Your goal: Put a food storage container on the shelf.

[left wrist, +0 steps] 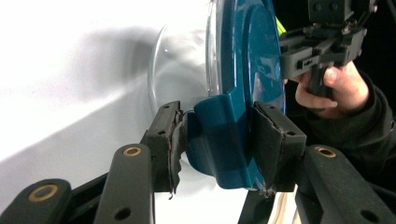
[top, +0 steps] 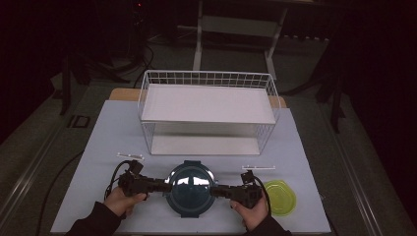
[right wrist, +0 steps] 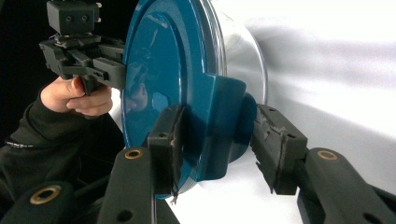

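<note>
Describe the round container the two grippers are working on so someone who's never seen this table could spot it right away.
On the pale table, in front of the white wire basket, sits a clear round container with a dark teal lid at the near edge. Unlike the yellow-green lid lying alone at its right, it has side clip tabs.

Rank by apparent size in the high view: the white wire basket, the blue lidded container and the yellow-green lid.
1. White wire basket, clearly the largest.
2. Blue lidded container, held on both sides by the grippers.
3. Yellow-green lid, the smallest, though the right hand hides its left edge.
</note>
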The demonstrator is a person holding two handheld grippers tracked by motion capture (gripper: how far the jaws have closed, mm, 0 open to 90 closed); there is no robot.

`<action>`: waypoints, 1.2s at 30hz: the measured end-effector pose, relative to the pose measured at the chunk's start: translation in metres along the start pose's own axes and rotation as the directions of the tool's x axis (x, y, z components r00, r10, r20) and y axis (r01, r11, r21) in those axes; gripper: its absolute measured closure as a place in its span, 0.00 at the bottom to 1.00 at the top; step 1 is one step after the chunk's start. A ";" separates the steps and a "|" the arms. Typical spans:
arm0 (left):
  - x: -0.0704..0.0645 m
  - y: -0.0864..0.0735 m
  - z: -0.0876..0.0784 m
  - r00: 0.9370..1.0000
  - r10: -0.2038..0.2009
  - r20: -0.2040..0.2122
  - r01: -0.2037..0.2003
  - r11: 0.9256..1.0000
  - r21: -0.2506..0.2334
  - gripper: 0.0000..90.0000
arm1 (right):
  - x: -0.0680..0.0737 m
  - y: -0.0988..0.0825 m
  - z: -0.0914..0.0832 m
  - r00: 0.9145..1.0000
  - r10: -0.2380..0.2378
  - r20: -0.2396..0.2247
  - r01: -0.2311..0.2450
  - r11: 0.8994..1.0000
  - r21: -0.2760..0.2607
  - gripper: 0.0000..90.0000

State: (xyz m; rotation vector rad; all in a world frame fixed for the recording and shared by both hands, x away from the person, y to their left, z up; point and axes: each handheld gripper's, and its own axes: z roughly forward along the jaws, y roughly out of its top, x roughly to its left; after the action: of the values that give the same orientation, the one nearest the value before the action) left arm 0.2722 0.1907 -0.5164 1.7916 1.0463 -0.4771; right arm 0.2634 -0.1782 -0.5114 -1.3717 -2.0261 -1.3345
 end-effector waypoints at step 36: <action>-0.044 0.025 -0.019 1.000 0.018 -0.017 -0.020 0.996 -0.087 0.63 | 0.023 0.012 -0.025 0.999 -0.013 -0.031 0.010 0.997 -0.083 0.63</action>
State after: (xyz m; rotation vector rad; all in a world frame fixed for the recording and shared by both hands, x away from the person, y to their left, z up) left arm 0.2659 0.1837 -0.4627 1.7291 1.0449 -0.4002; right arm 0.2579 -0.1860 -0.4763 -1.3672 -1.9818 -1.4502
